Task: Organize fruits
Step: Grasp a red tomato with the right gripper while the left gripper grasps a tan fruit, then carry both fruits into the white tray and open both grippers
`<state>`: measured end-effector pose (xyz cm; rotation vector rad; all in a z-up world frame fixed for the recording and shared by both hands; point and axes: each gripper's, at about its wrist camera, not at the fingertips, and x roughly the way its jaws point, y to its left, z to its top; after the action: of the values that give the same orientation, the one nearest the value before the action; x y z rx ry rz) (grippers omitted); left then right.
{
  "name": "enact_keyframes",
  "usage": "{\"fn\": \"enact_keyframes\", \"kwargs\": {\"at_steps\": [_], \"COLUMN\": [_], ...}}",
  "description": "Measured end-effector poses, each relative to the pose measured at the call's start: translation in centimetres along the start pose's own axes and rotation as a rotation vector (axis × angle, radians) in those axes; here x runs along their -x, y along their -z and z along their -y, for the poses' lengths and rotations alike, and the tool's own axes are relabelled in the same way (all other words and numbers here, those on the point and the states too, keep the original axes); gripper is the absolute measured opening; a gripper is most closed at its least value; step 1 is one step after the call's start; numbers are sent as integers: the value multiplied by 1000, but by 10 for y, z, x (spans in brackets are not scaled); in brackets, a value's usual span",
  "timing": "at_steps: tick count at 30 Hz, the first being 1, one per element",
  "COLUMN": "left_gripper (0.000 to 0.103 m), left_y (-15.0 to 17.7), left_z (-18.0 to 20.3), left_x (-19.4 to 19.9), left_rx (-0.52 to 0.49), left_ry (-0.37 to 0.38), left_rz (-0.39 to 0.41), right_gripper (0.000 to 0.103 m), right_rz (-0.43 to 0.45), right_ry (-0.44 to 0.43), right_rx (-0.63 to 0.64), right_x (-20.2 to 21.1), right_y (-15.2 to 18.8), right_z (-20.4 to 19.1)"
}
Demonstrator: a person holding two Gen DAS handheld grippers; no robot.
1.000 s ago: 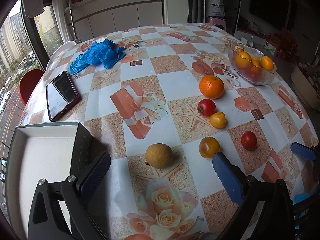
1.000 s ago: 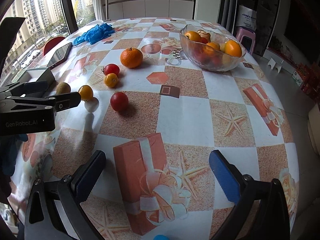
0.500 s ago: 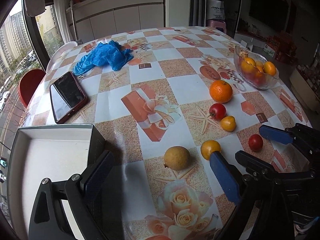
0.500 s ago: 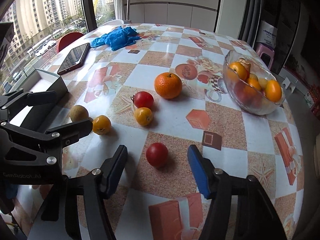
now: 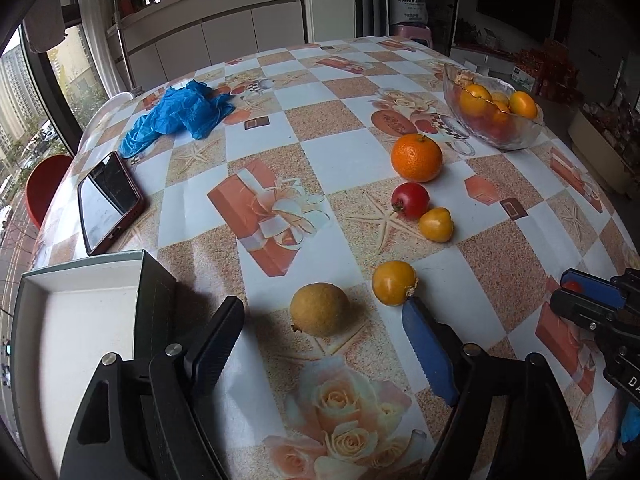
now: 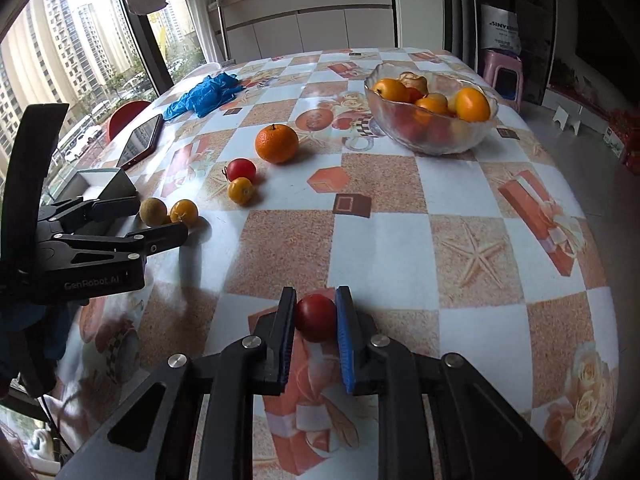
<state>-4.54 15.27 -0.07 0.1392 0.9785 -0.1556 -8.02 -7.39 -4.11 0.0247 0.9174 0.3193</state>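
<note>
A red tomato [image 6: 315,318] is clamped between the two pads of the right gripper [image 6: 314,336], the black pad pressed to one side of it and the blue pad to the other, so that only a narrow gap the width of the fruit is left between the fingers; whether the tomato is lifted off the patterned tablecloth [image 6: 400,240] or resting on it cannot be told. The fingers of the left gripper [image 5: 320,344] are spread wide and nothing is gripped by them. A brownish round fruit [image 5: 319,309] is seen lying on the cloth between and just ahead of those spread fingers, untouched, and a yellow-orange tomato [image 5: 394,283] is found just beyond the tip of the blue finger [image 5: 426,354], very near it. Farther out past the left fingers, a small yellow fruit [image 5: 436,224] and a red fruit [image 5: 410,200] are set touching one another, and a large orange [image 5: 417,157] is placed just beyond them. Farthest ahead and to the right, a glass bowl [image 5: 520,136] filled with orange and red fruits is seen. Beside the black finger, an open white-lined box [image 5: 80,320] is placed, with a phone [image 5: 108,202] beyond it and crumpled blue gloves [image 5: 180,114] farther off.
</note>
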Motion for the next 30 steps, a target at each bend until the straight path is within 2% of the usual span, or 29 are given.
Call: {"fn": "enact_keyframes", "kwargs": {"at_steps": [2, 4, 6, 13, 22, 30], "left_gripper": [61, 36, 28, 28, 28, 28], "left_y": [0, 0, 1, 22, 31, 65], "left_z": [5, 12, 19, 22, 21, 22], "left_x": [2, 5, 8, 22, 29, 51], "left_rx": [-16, -43, -73, -48, -11, 1], "left_ry": [36, 74, 54, 64, 71, 77], "left_rz": [3, 1, 2, 0, -12, 0], "right_gripper": [21, 21, 21, 21, 22, 22], "right_rz": [9, 16, 19, 42, 86, 62], "right_ry": [-2, -2, -2, -5, 10, 24], "right_rx": [-18, -28, -37, -42, -27, -26], "right_x": [4, 6, 8, 13, 15, 19], "right_y": [6, 9, 12, 22, 30, 33], "right_z": [2, 3, 3, 1, -2, -7]}}
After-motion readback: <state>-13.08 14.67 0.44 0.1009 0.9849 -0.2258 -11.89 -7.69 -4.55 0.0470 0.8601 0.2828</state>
